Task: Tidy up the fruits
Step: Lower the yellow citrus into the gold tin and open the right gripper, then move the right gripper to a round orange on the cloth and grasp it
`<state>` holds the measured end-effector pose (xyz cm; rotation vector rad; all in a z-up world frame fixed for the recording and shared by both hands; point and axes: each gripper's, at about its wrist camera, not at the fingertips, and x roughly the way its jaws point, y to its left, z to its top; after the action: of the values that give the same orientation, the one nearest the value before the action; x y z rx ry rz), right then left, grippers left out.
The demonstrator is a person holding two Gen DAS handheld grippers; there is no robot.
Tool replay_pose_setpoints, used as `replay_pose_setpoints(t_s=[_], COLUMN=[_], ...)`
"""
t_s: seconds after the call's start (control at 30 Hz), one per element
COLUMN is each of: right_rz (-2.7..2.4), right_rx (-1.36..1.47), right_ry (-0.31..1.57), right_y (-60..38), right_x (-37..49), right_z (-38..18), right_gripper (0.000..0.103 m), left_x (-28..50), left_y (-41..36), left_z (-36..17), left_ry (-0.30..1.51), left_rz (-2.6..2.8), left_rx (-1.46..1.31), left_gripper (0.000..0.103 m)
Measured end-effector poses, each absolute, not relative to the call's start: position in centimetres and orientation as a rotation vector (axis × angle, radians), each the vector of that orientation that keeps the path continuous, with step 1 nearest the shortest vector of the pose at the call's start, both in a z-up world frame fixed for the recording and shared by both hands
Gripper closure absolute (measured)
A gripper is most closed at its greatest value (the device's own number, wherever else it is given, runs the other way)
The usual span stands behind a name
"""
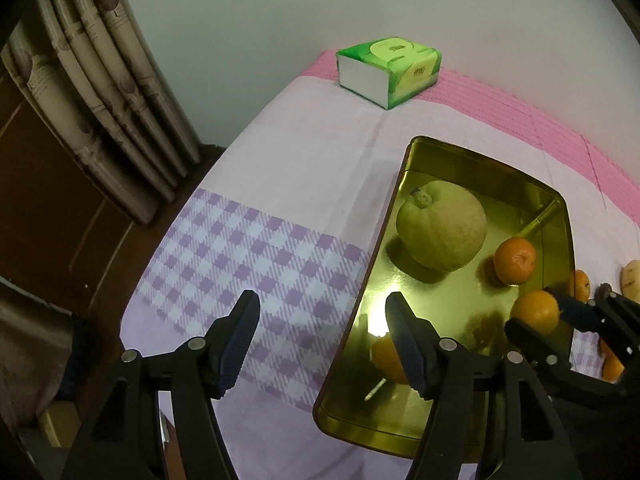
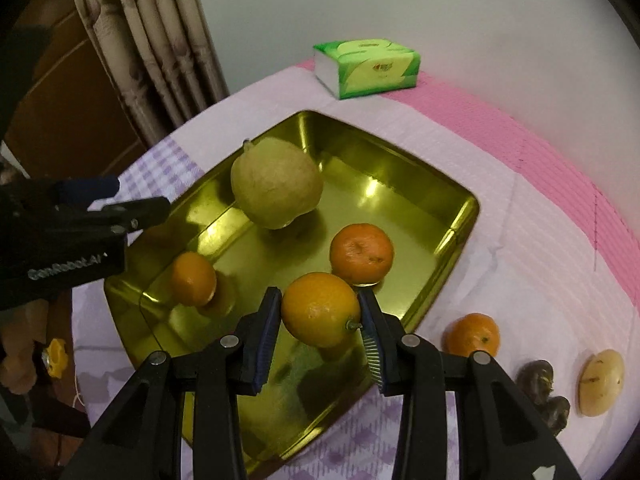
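At the far left the left gripper [image 1: 320, 336] is held with its fingers spread wide and nothing between them; one finger hangs over the checked cloth [image 1: 248, 256], the other over the left rim of the gold tray [image 2: 460, 236]. Inside the tray a large pear [image 2: 276, 184] is seen, stem tipped up and toward the left back corner, with a small orange [image 2: 194, 278] at its near left and a mandarin [image 2: 362, 254] to the right. The held orange [image 2: 320, 308] is pinched in the right gripper [image 2: 318, 314], both pads pressed on its sides above the tray's near floor. Its stem nub is turned rightward against the right pad, so its stem axis lies roughly across the fingers. It is judged that release calls only for lowering; the tray floor lies directly beneath. Farther right, on the cloth outside the tray, another mandarin [image 2: 474, 334], a dark wrinkled fruit [image 2: 542, 390] and a pale yellow fruit [image 2: 602, 382] are left, nearer the right gripper.
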<state>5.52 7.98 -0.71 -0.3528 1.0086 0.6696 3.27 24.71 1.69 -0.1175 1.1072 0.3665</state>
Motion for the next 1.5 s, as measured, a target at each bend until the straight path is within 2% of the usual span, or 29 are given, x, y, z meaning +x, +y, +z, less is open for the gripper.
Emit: replay_pose_setpoints(t_s=[0.3, 1.13, 1.2, 1.33, 1.5], right_rz=[0.652, 0.606, 0.611, 0.617, 0.626], right_rx=[-0.402, -0.474, -0.459, -0.449, -0.406], right_ry=[1.027, 1.011, 1.012, 1.001, 0.984], right_y=[9.0, 9.8, 9.7, 9.4, 8.5], right_x=[6.1, 6.3, 6.2, 5.9, 5.4], right_z=[-2.3, -3.0, -2.9, -2.3, -1.0], right_gripper=[0.067, 0.066, 0.064, 0.053, 0.053], left_x=[3.3, 2.0, 2.1, 2.1, 2.2], left_y=[25.1, 27.1, 27.1, 26.9, 26.5], left_z=[1.6, 1.8, 1.7, 1.5, 1.6], left_ry=[1.111, 1.101, 1.102, 1.103, 1.106], left_rz=[0.374, 0.404, 0.399, 0.391, 0.383], left_rx=[-0.139, -0.256, -0.249, -0.241, -0.228], left_gripper=[0.031, 0.03, 0.03, 0.03, 0.03])
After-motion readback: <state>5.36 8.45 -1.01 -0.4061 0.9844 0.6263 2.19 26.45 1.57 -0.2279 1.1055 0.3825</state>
